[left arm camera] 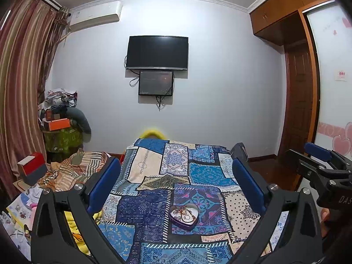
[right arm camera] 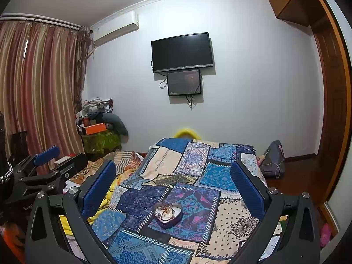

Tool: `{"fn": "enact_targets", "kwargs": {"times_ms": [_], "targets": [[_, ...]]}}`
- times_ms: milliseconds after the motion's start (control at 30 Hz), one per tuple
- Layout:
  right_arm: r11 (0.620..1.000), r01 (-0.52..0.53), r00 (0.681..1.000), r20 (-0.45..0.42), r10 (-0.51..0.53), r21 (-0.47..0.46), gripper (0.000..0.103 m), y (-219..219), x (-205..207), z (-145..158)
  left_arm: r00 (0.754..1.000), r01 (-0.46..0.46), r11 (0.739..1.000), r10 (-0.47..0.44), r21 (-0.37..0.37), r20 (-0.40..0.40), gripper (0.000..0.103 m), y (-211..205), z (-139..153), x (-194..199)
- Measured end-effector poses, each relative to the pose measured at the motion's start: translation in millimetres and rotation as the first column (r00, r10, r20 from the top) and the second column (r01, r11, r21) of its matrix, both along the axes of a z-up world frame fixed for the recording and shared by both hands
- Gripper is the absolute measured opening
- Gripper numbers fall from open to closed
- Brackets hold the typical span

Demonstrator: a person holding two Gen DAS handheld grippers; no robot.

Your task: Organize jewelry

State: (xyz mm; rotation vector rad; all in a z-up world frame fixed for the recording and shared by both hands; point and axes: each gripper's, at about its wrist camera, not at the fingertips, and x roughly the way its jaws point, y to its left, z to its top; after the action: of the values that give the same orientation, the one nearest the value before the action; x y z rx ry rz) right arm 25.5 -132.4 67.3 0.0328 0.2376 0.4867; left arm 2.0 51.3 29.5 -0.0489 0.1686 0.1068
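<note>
A purple heart-shaped tin (left arm camera: 184, 216) lies on the blue patchwork cloth (left arm camera: 154, 209), holding a tangle of gold and silver jewelry (left arm camera: 182, 211). My left gripper (left arm camera: 176, 171) is open and empty, held above and short of the tin. The tin shows in the right wrist view (right arm camera: 168, 216) with the jewelry (right arm camera: 166, 211) inside. My right gripper (right arm camera: 173, 173) is open and empty, also above the tin. Each gripper shows at the edge of the other's view, the right one (left arm camera: 319, 165) and the left one (right arm camera: 44, 167).
The cloth covers a table or bed end (right arm camera: 231, 220). A red and grey box (left arm camera: 33, 169) and striped bedding (left arm camera: 77, 167) lie to the left. A pile of clothes and boxes (left arm camera: 59, 118) stands by the curtain. A dark bag (right arm camera: 272, 158) sits on the floor at right.
</note>
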Motion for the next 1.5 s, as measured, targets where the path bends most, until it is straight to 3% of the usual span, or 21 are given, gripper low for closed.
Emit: {"fn": "enact_targets", "kwargs": {"times_ms": [1500], "targets": [[1.0, 0.006, 1.0, -0.025, -0.006, 0.01, 0.103, 1.7, 8.1, -6.1, 0.999, 0.043, 0.999, -0.043, 0.001, -0.025, 0.102, -2.3, -7.1, 6.3]]}}
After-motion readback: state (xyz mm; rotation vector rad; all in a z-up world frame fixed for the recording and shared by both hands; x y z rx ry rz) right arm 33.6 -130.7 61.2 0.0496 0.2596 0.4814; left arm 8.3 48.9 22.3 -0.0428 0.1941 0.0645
